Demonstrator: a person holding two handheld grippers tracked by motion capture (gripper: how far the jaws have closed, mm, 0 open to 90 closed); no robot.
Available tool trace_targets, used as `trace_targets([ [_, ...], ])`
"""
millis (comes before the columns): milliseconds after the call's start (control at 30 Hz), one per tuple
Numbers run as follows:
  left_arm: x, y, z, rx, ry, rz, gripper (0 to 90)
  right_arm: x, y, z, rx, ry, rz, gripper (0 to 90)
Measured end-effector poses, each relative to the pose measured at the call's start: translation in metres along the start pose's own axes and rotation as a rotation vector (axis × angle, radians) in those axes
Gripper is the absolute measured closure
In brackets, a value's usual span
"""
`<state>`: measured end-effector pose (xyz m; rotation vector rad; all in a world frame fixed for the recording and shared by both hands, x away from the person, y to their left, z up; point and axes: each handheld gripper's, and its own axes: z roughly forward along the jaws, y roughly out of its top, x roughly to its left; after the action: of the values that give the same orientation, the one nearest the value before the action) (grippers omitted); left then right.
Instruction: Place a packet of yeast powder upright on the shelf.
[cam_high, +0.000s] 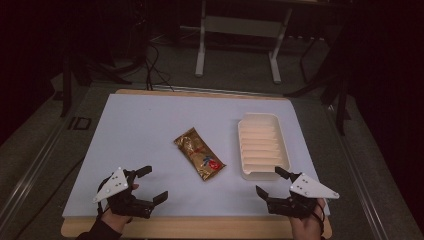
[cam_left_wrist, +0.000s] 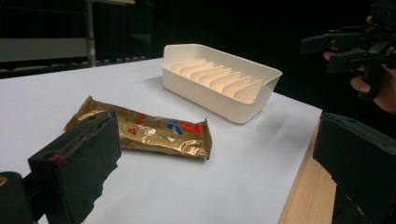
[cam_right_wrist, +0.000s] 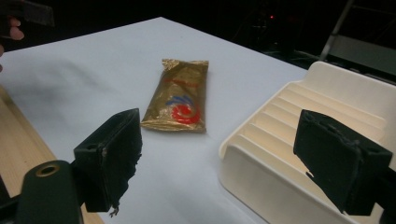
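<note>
Both grippers wait open and empty, the packet untouched on the mat.

The left gripper (cam_high: 150, 185) and right gripper (cam_high: 272, 182) hover at the near edge of the table (cam_high: 200, 227), jaws spread wide with nothing between them. The gold packet (cam_high: 199, 153) lies flat and slantwise mid-mat, near the white tray (cam_high: 260, 172) but apart from it. The likely job is to lift the packet into the tray's ribbed slots. The foil looks slick and thin, so a pinch from above may skid off or only crumple a corner. A low approach could push the packet across the mat (cam_high: 135, 140) instead of catching it. The tray looks light; a bump from the right gripper, just beside its near wall, could shift it.
</note>
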<state>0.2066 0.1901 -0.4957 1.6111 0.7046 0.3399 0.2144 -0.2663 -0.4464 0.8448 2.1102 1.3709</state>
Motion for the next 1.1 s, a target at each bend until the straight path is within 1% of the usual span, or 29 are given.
trace_targets([
  [67, 0.0, 0.0, 0.0, 0.005, 0.003, 0.002, 1.8, 0.0, 0.001, 0.0, 0.016, -0.006, -0.004, 15.4],
  [167, -0.001, 0.0, 0.0, 0.005, 0.0, 0.006, 1.7, 0.001, 0.001, 0.0, 0.02, -0.009, -0.008, 15.5],
  [200, -0.002, 0.0, 0.0, 0.009, 0.002, 0.007, 1.7, 0.003, 0.002, 0.001, 0.031, -0.001, -0.026, 15.5],
  [300, -0.002, 0.0, 0.001, 0.007, -0.001, -0.001, 1.7, 0.007, 0.004, 0.001, 0.032, 0.017, -0.047, 15.5],
  [333, -0.003, 0.001, 0.001, 0.0, -0.004, -0.004, 1.7, 0.009, 0.004, 0.001, 0.03, 0.015, -0.059, 15.5],
  [400, -0.004, 0.002, 0.002, -0.011, -0.016, -0.014, 1.8, 0.012, 0.005, 0.002, 0.036, 0.033, -0.071, 15.5],
  [433, -0.005, 0.002, 0.002, -0.017, -0.022, -0.02, 1.8, 0.013, 0.005, 0.002, 0.036, 0.033, -0.078, 15.4],
  [500, -0.008, 0.005, 0.003, -0.011, -0.037, -0.033, 1.8, 0.013, 0.005, 0.003, 0.039, 0.048, -0.074, 14.9],
  [567, -0.01, 0.008, 0.004, -0.01, -0.044, -0.039, 1.8, 0.014, 0.006, 0.003, 0.034, 0.052, -0.073, 14.2],
  [600, -0.011, 0.01, 0.004, -0.013, -0.058, -0.051, 1.8, 0.014, 0.006, 0.002, 0.029, 0.06, -0.069, 13.9],
  [633, -0.012, 0.012, 0.004, -0.014, -0.058, -0.058, 1.8, 0.014, 0.007, 0.001, 0.021, 0.066, -0.065, 13.6],
  [667, -0.014, 0.014, 0.004, -0.012, -0.05, -0.058, 1.8, 0.014, 0.007, 0.001, 0.016, 0.064, -0.069, 13.0],
  [700, -0.014, 0.016, 0.005, -0.007, -0.051, -0.058, 1.8, 0.015, 0.008, 0.001, 0.013, 0.063, -0.073, 12.4],
  [767, -0.016, 0.02, 0.007, 0.004, -0.035, -0.043, 1.8, 0.014, 0.009, 0.001, 0.004, 0.07, -0.068, 11.7],
  [800, -0.016, 0.021, 0.007, 0.005, -0.047, -0.043, 1.8, 0.014, 0.009, 0.001, 0.001, 0.076, -0.06, 11.4],
  [833, -0.016, 0.023, 0.008, 0.009, -0.053, -0.038, 1.8, 0.015, 0.009, 0.0, -0.002, 0.071, -0.057, 11.0],
  [867, -0.016, 0.024, 0.009, 0.012, -0.048, -0.035, 1.8, 0.015, 0.01, 0.001, -0.003, 0.067, -0.055, 11.0],
  [900, -0.015, 0.026, 0.01, 0.014, -0.052, -0.031, 1.8, 0.016, 0.01, 0.001, -0.012, 0.06, -0.052, 10.9],
  [967, -0.014, 0.027, 0.012, 0.012, -0.053, -0.03, 1.8, 0.016, 0.011, 0.001, -0.022, 0.073, -0.045, 10.9],
  [1033, -0.012, 0.034, 0.016, 0.017, -0.048, -0.023, 1.8, 0.016, 0.012, 0.0, -0.028, 0.065, -0.05, 11.0],
  [1067, -0.012, 0.034, 0.016, 0.017, -0.048, -0.023, 1.8, 0.016, 0.013, 0.0, -0.031, 0.066, -0.047, 11.0],
  [1100, -0.01, 0.039, 0.019, 0.017, -0.053, -0.015, 1.8, 0.016, 0.013, -0.001, -0.041, 0.069, -0.047, 11.0],
])
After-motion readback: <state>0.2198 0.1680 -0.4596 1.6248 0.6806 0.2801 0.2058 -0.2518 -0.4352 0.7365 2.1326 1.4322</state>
